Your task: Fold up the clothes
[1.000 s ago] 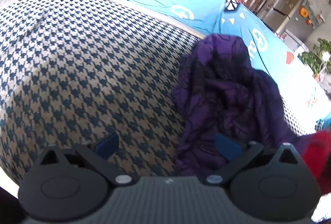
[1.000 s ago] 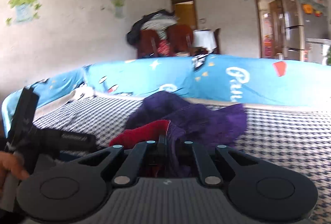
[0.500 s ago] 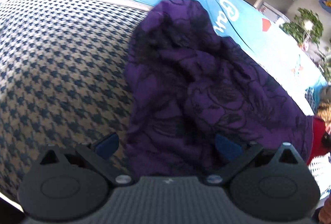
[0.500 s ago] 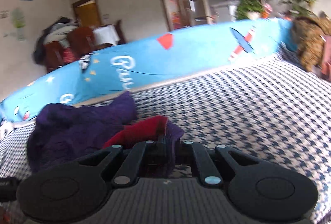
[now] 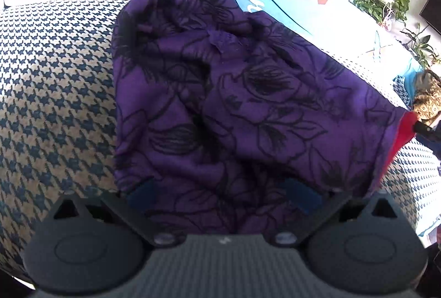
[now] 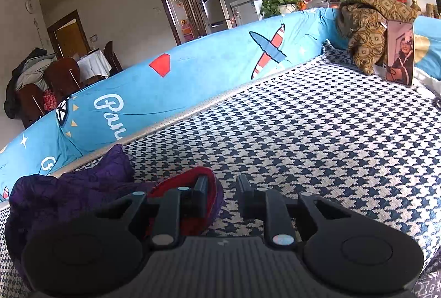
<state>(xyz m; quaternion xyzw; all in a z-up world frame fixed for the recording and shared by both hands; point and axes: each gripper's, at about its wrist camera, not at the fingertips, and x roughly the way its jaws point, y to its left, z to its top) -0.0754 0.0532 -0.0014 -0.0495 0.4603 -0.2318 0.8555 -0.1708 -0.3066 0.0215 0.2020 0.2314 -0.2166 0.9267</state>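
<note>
The purple floral garment (image 5: 234,94) is thin, soft cloth with a red lining (image 5: 399,138), crumpled into a loose heap; I judge it light and limp, apt to sag and slide, so it is best taken at a hem or corner and not by the bunched middle. It lies on the houndstooth-covered sofa seat (image 5: 55,94), near the back edge where the blue cover (image 6: 193,83) rises. The left hand-held gripper (image 5: 223,196) stands spread wide with the garment's near edge lying between its fingers, gripping nothing. The right hand-held gripper (image 6: 222,197) is parted too; its left finger (image 6: 201,193) lies against the red-lined corner at the garment's right end, released.
</note>
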